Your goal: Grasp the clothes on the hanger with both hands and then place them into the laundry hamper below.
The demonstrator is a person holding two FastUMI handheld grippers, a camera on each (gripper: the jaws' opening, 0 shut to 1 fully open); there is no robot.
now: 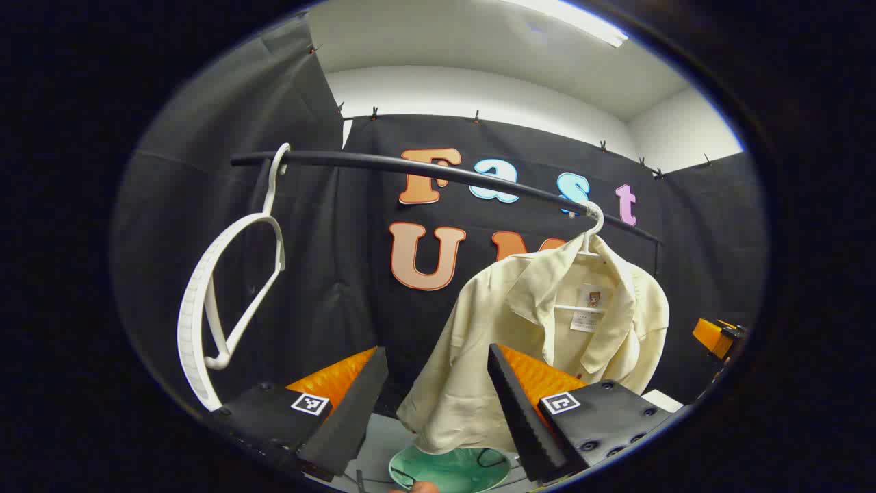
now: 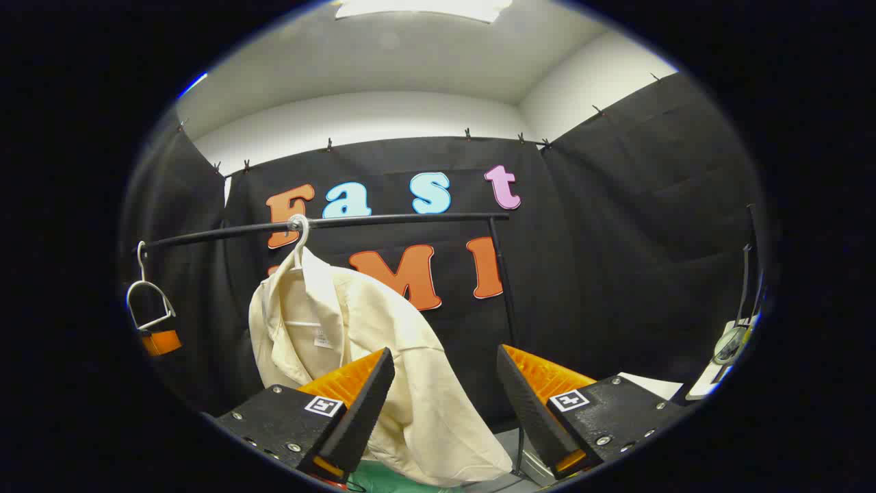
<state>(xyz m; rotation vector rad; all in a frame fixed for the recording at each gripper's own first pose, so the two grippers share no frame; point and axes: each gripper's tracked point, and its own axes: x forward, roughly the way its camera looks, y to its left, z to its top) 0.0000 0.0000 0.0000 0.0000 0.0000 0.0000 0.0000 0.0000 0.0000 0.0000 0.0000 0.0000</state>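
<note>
A cream short-sleeved shirt [image 1: 493, 329] hangs on a white hanger [image 1: 590, 233] from a black rail [image 1: 410, 166]. In the left gripper view my left gripper [image 1: 438, 404] is open, in front of the shirt's lower left sleeve and apart from it. Below the shirt's hem is the green laundry hamper [image 1: 448, 469]. In the right gripper view the same shirt [image 2: 383, 342] hangs on the hanger [image 2: 299, 236] from the rail [image 2: 383, 220]. My right gripper [image 2: 445, 411] is open, with the shirt's right sleeve showing between its fingers, farther off. The hamper [image 2: 373, 479] peeks out below.
An empty white hanger [image 1: 219, 301] hangs at the rail's left end, also seen small in the right gripper view [image 2: 147, 301]. The rail's upright post [image 2: 510, 322] stands right of the shirt. The other gripper [image 1: 715, 337] shows at the far right edge.
</note>
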